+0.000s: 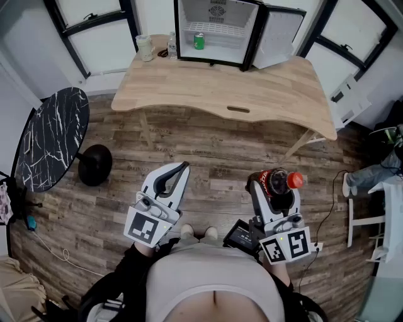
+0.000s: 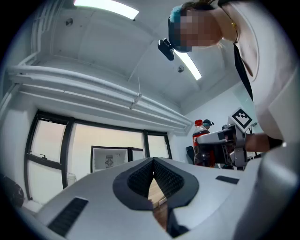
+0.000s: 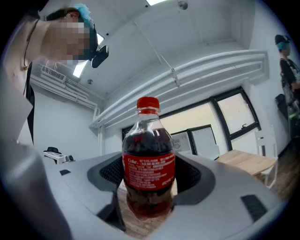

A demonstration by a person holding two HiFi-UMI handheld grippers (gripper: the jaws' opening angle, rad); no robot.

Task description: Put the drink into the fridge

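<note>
Head view first: your right gripper (image 1: pixel 273 187) has its jaws spread wide around a cola bottle (image 1: pixel 293 180), clamped on its body. It's a clear plastic bottle with dark soda and a red cap. You're holding it low in front of you over the wood floor, well apart from the fridge (image 1: pixel 217 14). The fridge sits at the back of the wooden table (image 1: pixel 252 88) with its door (image 1: pixel 278 34) swung open and a green can (image 1: pixel 199 41) inside. Your left gripper (image 1: pixel 179 170) has nothing in it.

Left gripper view: the jaws (image 2: pixel 153 161) are closed tip to tip, with nothing between them. Off to the right you can see the bottle (image 2: pixel 199 138) in the other gripper (image 2: pixel 219 139).

Right gripper view: the bottle (image 3: pixel 149 161) stands upright, dead centre between the pads (image 3: pixel 108 173), which press on both sides. There's a red label with white print around the middle, with dark cola above and below it. The open fridge (image 3: pixel 183 139) is far behind it.
</note>
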